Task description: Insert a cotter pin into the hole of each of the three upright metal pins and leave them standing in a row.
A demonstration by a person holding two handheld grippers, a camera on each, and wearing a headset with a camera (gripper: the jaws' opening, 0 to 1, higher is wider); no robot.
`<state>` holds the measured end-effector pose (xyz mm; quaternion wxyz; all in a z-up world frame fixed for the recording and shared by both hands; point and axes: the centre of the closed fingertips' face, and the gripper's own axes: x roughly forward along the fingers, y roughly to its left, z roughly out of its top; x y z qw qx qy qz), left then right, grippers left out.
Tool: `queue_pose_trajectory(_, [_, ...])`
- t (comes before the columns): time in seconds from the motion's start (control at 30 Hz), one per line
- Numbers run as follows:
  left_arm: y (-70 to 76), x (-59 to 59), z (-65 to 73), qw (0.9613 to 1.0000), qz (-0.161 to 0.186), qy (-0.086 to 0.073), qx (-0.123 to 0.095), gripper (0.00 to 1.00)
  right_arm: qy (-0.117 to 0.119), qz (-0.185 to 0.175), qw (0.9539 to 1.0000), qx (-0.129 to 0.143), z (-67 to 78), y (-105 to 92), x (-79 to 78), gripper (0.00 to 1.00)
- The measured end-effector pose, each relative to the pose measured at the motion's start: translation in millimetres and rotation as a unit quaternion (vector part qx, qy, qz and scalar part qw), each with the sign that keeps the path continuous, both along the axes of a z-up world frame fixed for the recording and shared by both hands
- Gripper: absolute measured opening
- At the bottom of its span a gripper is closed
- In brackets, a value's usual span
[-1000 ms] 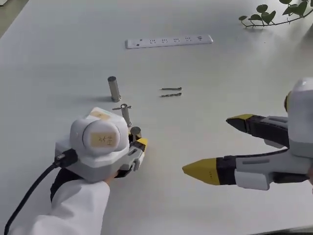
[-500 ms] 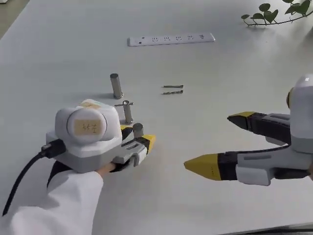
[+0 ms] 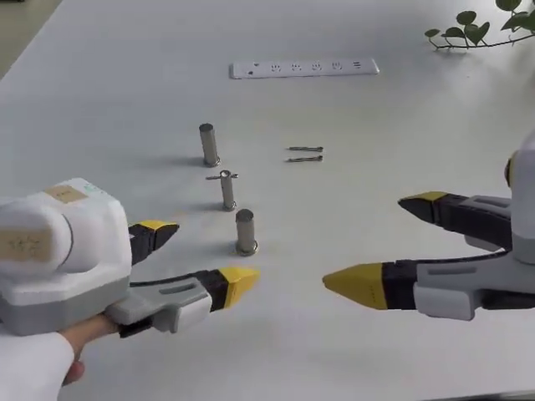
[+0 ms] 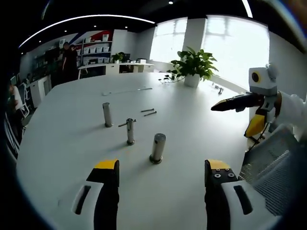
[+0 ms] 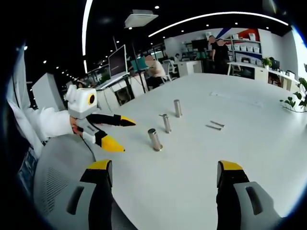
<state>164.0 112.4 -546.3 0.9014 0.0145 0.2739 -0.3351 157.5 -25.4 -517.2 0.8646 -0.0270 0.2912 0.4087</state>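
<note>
Backed off the nearest metal pin (image 3: 245,232), the left gripper (image 3: 209,251) now holds its jaws apart, the pin standing free just beyond its tips. Right gripper (image 3: 365,242), also spread and empty, should next reach ahead-left for one of two loose cotter pins (image 3: 305,154), pinching it near one end. All three are steel-grey cylinders, the middle pin (image 3: 227,190) already fitted, the far pin (image 3: 208,144) bare.

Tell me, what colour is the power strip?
White power strip; clearest in the head view.
</note>
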Motion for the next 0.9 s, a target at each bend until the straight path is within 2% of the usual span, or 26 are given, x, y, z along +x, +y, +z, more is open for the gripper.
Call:
queue_pose_trajectory(0.03, [1.3,-1.4,0.9,1.0,-0.005,-0.006,0.003,0.82,0.001,0.001,1.0,-0.001,-0.1,0.2,0.1,0.88])
queue_pose_trajectory(0.1, [3.8,-5.8,1.5,0.9999,-0.013,-0.004,0.006,0.89,0.001,0.003,1.0,-0.003,-0.2,0.7,0.2,0.88])
queue_pose_trajectory(0.17, [5.7,-11.4,1.2,0.9997,-0.025,0.004,0.0,0.93,0.002,0.004,1.0,-0.005,-0.2,1.2,0.8,0.88])
queue_pose_trajectory(0.3, [9.8,-18.8,2.7,0.9988,-0.047,0.011,-0.007,0.99,0.002,0.008,0.9999,-0.011,0.3,1.0,1.9,0.88])
queue_pose_trajectory(0.4, [17.4,-19.4,-0.6,0.9986,-0.051,0.011,0.012,0.99,0.001,0.011,0.9998,-0.018,1.1,-1.0,3.8,0.88])
queue_pose_trajectory(0.57, [25.9,-21.3,-1.7,0.9986,-0.049,0.019,0.007,0.99,-0.004,0.025,0.9988,-0.041,3.1,-7.7,12.2,0.88])
queue_pose_trajectory(0.7, [30.1,-22.9,1.6,0.9989,-0.044,0.019,-0.004,0.99,-0.008,0.064,0.9956,-0.068,-2.4,-12.8,19.8,0.82])
queue_pose_trajectory(0.77, [31.2,-24.6,3.4,0.9988,-0.043,0.02,-0.009,0.99,0.007,0.078,0.9946,-0.069,-7.1,-12.2,22.9,0.81])
queue_pose_trajectory(0.83, [32.2,-26.6,4.9,0.9987,-0.046,0.018,-0.009,0.99,0.01,0.087,0.9929,-0.081,-11.5,-12.8,27.7,0.8])
queue_pose_trajectory(0.9, [33.6,-27.5,4.5,0.9987,-0.047,0.019,-0.01,0.99,0.002,0.121,0.9867,-0.109,-17.4,-12.8,32.0,0.78])
